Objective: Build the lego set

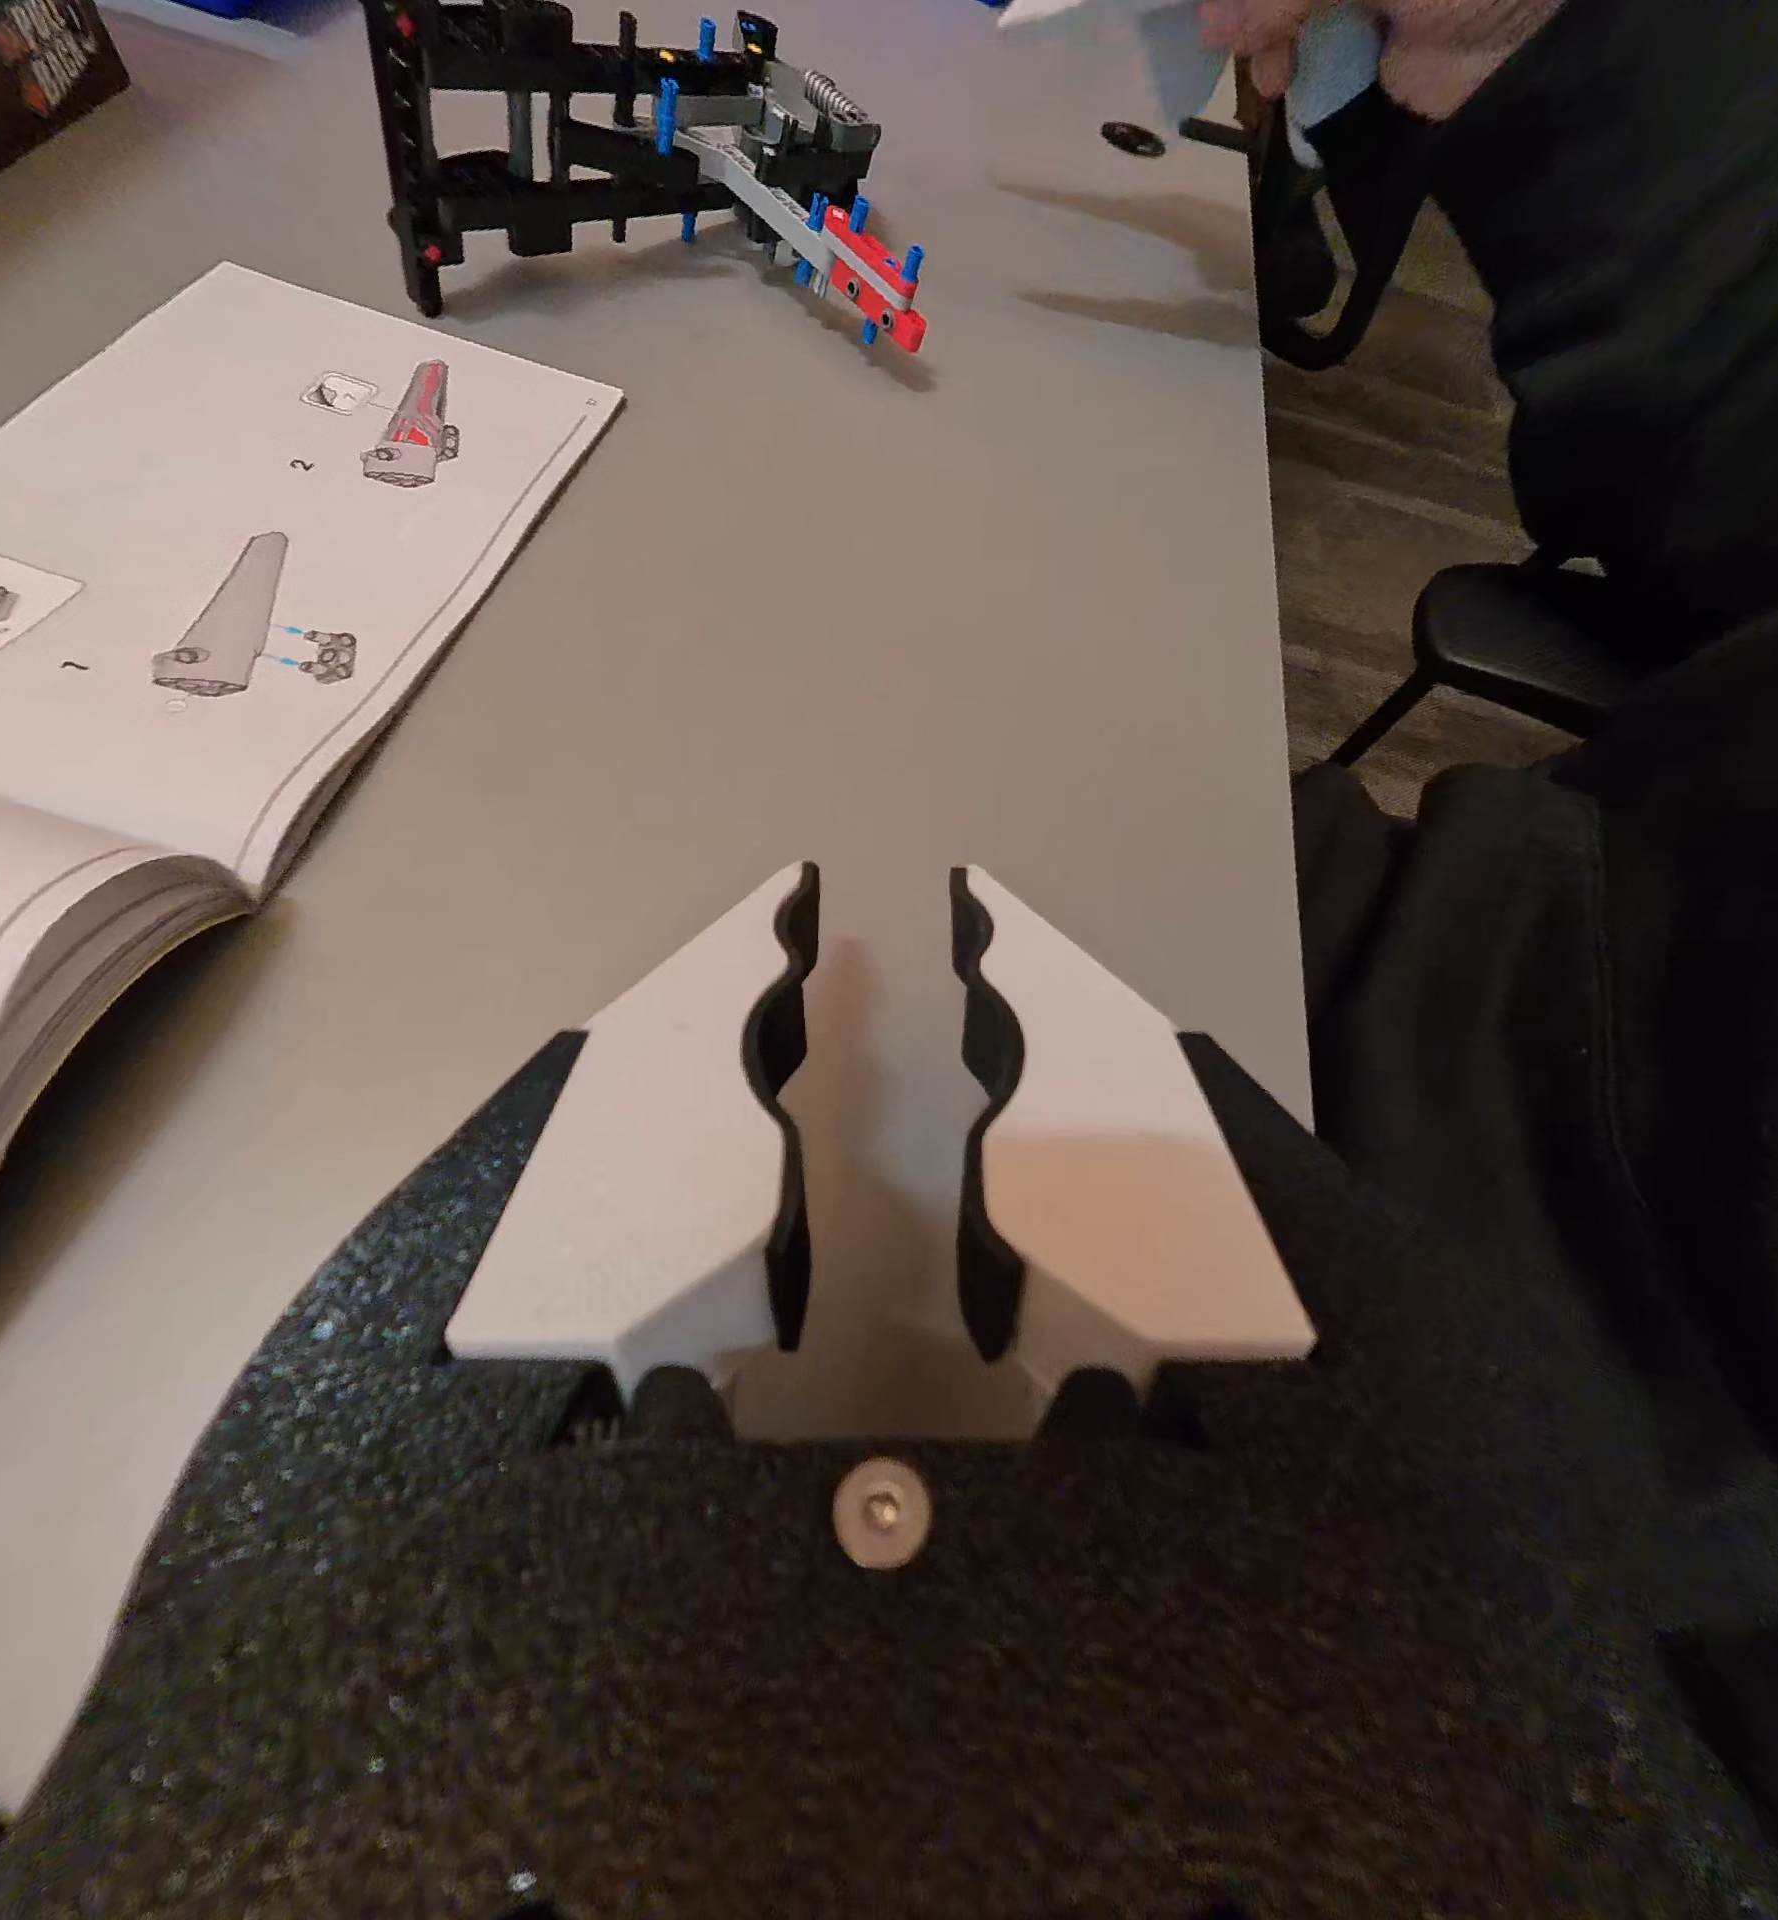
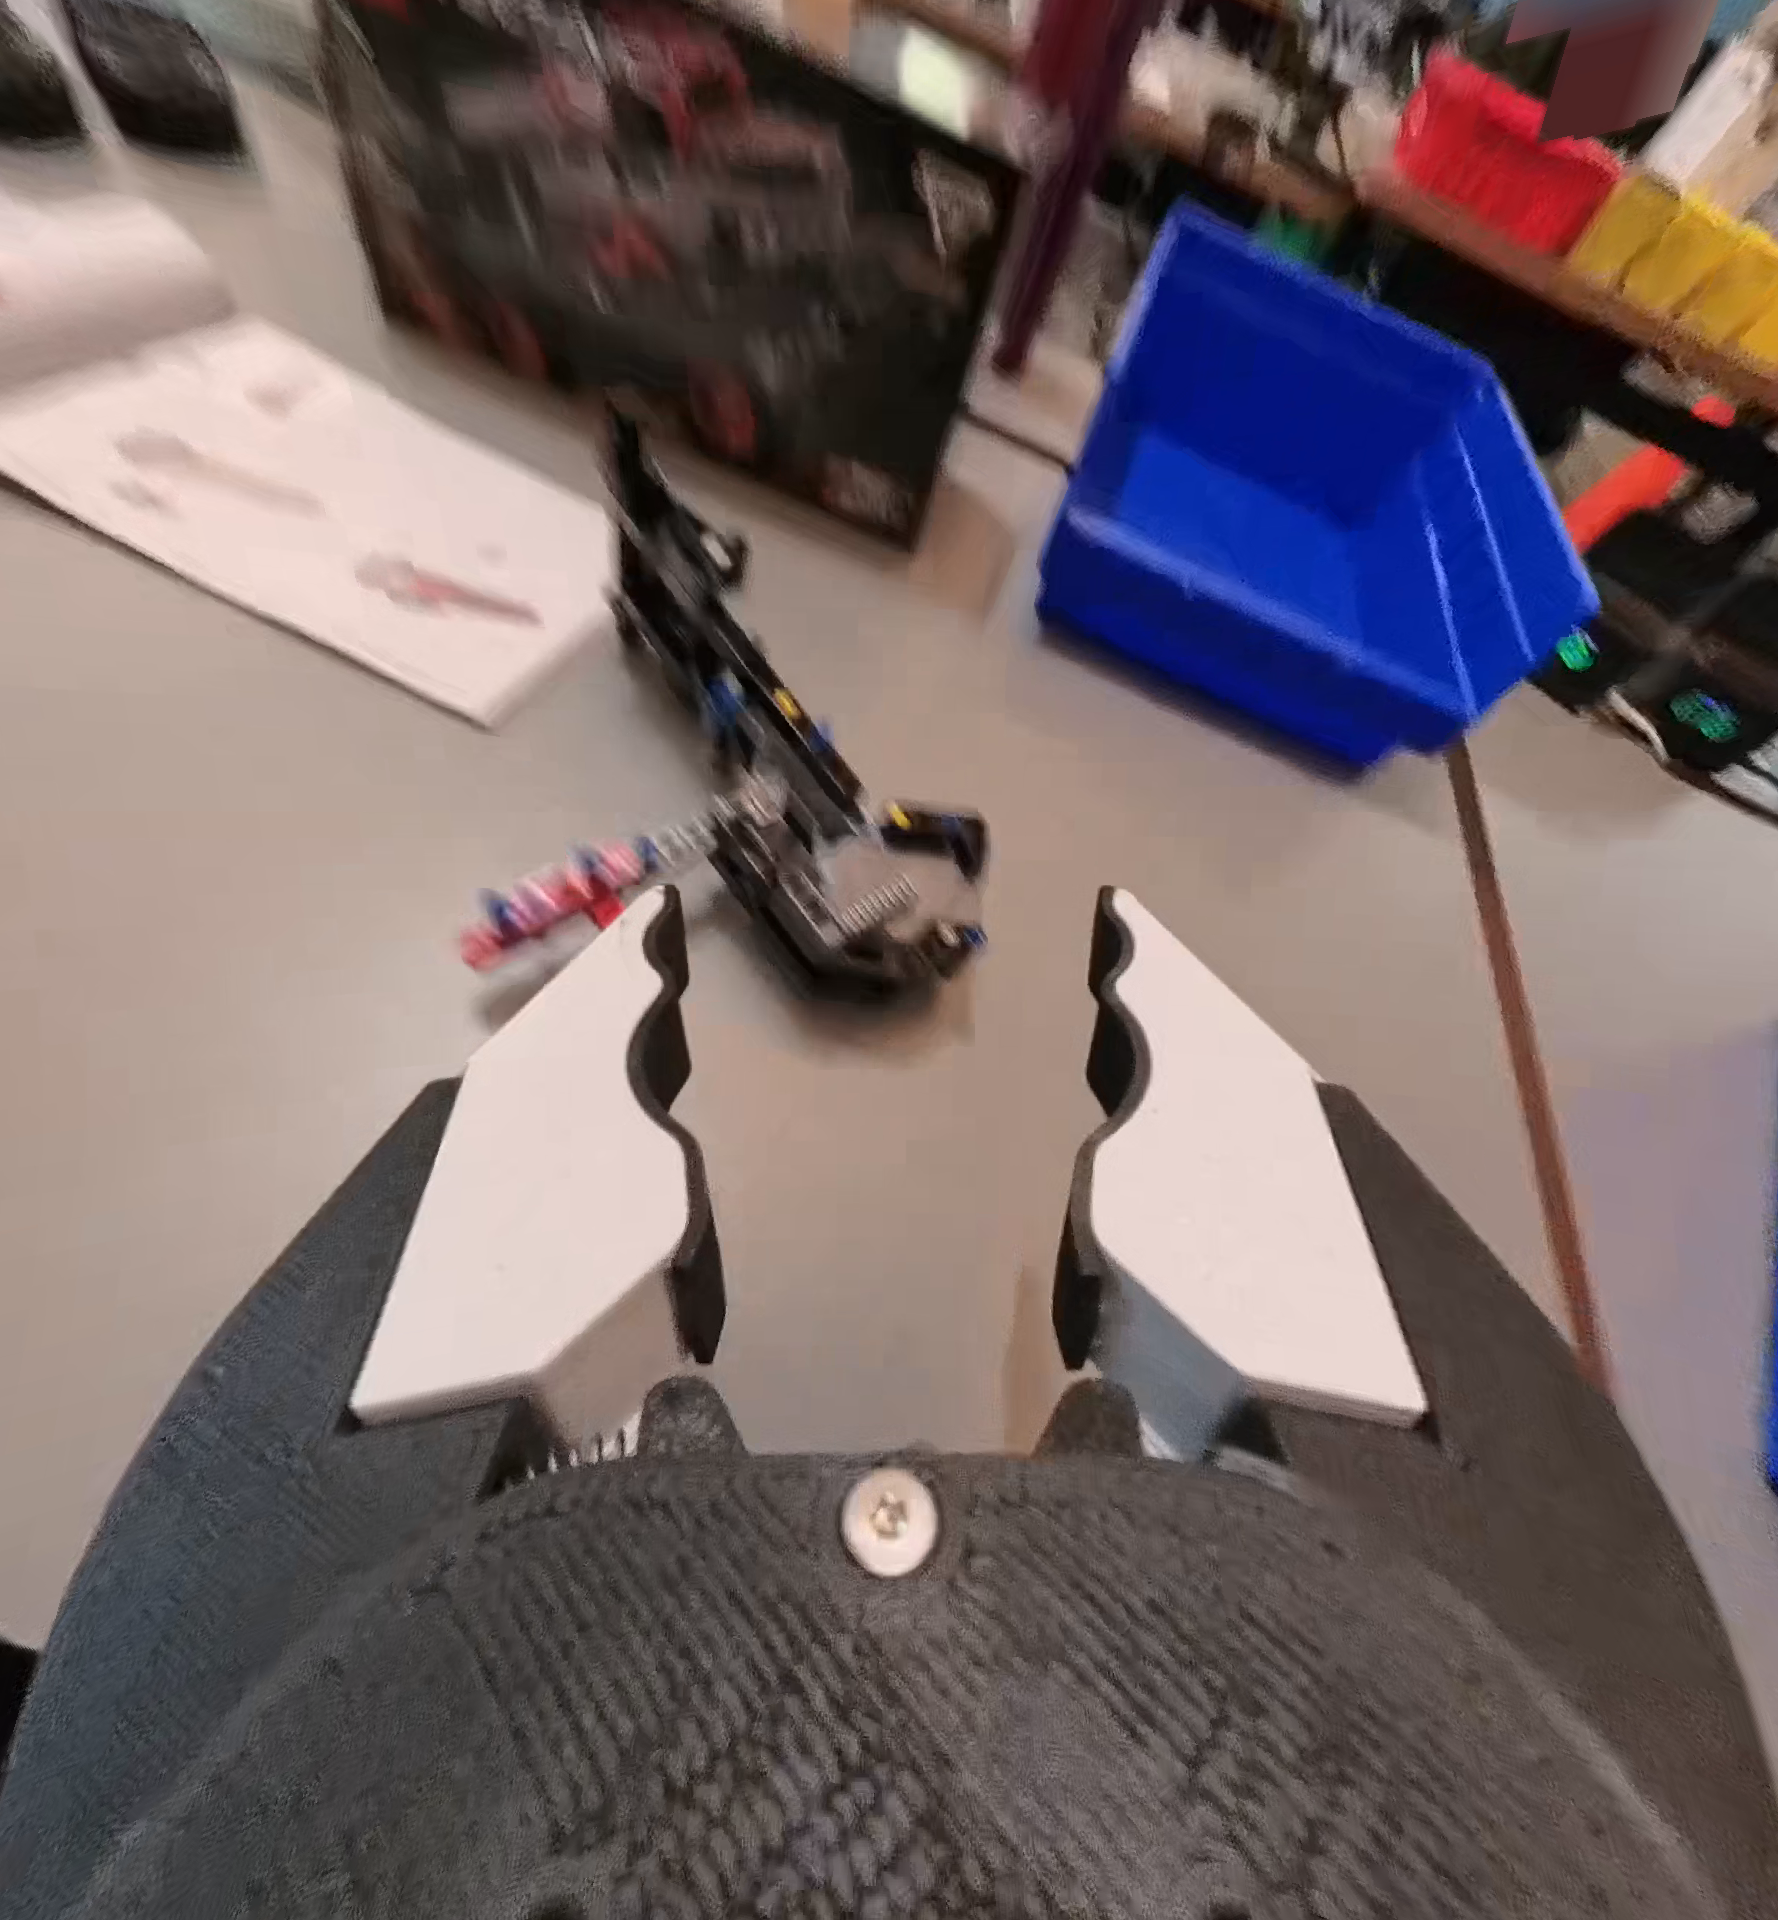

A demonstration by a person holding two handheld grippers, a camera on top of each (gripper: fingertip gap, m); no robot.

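The part-built lego model [image 1: 636,166] is a black frame with a grey arm, a red beam and blue pins. It lies on the grey table [image 1: 812,623] far ahead of my left gripper [image 1: 885,873]. The left jaws stand a little apart with nothing between them, low over bare table. In the blurred right wrist view the model [image 2: 760,779] lies just beyond my right gripper [image 2: 886,896], which is wide open and empty. A white finger of the right gripper [image 1: 1103,21], held by a hand, shows at the top right of the left wrist view.
An open instruction booklet [image 1: 241,540] lies left of the model, also in the right wrist view [image 2: 272,499]. The dark set box [image 2: 677,260] and a blue bin [image 2: 1300,499] stand behind. Small black pieces [image 1: 1134,137] lie near the table's right edge [image 1: 1280,727]. A chair [image 1: 1487,634] stands beyond it. The left gripper's tips are roughly 30 cm from the right gripper's.
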